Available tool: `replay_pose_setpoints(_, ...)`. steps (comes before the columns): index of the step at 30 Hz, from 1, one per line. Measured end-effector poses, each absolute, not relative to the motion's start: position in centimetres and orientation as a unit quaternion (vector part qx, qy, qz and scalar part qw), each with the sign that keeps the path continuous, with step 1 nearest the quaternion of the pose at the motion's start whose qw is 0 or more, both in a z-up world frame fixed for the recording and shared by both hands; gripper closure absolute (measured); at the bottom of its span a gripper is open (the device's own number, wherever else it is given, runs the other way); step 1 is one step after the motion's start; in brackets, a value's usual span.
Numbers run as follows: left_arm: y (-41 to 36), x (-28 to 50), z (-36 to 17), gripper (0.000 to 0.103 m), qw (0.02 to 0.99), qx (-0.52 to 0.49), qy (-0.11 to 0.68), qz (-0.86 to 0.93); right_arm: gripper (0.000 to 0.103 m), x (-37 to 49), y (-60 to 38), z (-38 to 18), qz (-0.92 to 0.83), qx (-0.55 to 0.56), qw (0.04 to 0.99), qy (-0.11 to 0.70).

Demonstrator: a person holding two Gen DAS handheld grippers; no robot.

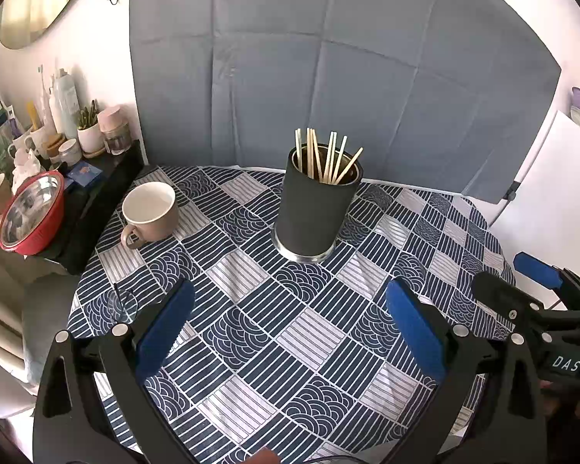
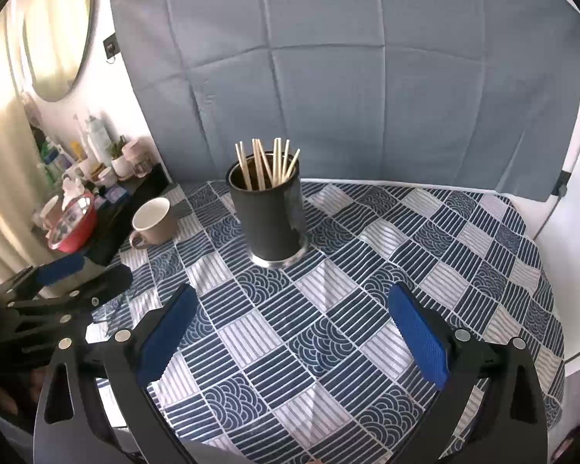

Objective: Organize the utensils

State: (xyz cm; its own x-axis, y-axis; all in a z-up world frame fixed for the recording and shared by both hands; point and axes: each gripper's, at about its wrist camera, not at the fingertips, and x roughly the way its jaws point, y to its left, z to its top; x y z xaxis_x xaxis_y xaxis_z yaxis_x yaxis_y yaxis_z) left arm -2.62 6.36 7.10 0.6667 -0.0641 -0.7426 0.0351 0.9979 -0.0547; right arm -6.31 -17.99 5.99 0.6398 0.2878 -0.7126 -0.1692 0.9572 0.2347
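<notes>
A: Where do things stand?

B: Both grippers hover over the counter (image 1: 290,348) with nothing in them. The left gripper (image 1: 290,332) has its jaws spread wide, and so does the right gripper (image 2: 290,332).

A: And the utensils?

B: The chopsticks (image 1: 324,156) stand upright in the dark holder (image 1: 313,212), straight ahead of the left gripper and ahead, slightly to the left, of the right one. They fan out loosely, some leaning on the rim.

A: How many?

B: I count about eight sticks, though a few overlap, so I can't be sure. One holder, and one beige mug (image 1: 149,208) ahead and to the left, which looks empty.

A: What's the step, then?

B: My guess is moving sticks between the holder and the mug. To do it well, come down from above, close on a single stick near its top, and lift straight up so the others don't drag or tip the holder.
</notes>
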Motion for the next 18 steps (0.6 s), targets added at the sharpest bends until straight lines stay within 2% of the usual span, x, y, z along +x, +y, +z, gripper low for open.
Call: replay_pose_setpoints(18,6.37,-3.4,7.51,0.006,0.917,-0.017,0.396,-0.031,0.008,-7.17,-17.47,6.37,0.134,0.059,0.906,0.398)
